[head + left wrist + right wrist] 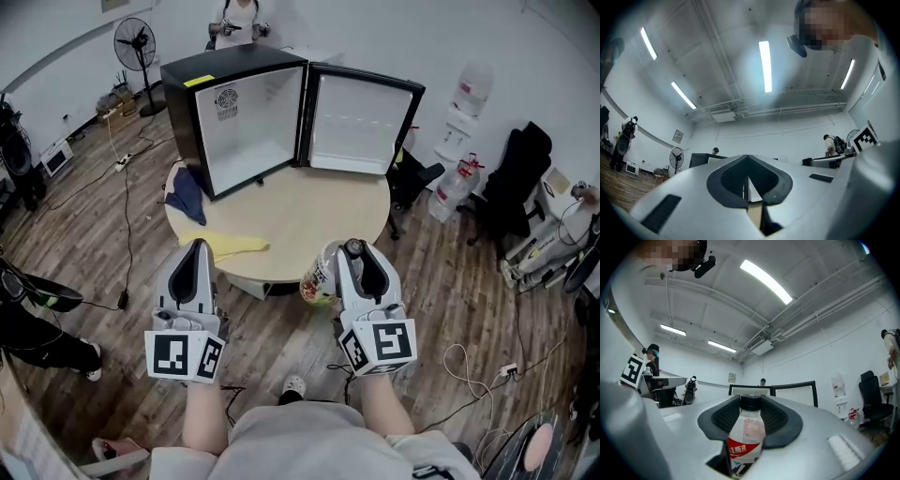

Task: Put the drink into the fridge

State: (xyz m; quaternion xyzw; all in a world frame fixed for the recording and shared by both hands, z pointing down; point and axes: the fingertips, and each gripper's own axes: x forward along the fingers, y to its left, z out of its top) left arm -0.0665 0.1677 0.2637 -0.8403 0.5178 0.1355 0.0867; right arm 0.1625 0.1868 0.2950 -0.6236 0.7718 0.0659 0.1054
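Observation:
My right gripper (349, 251) is shut on the drink bottle (320, 276), a clear bottle with a black cap and a red and white label (744, 437). I hold it upright just off the near edge of the round table (309, 225). The black mini fridge (234, 117) stands at the table's far side with its door (361, 122) swung wide open to the right; its white inside looks empty. My left gripper (196, 251) hovers over the table's near left edge, jaws closed with nothing between them (748, 187).
A yellow cloth (225, 246) and a dark blue cloth (186, 195) lie on the table's left side. A floor fan (136, 47) and a person (236, 21) are behind the fridge. Black chairs (516, 178) and water bottles (457, 183) stand to the right. Cables cross the wooden floor.

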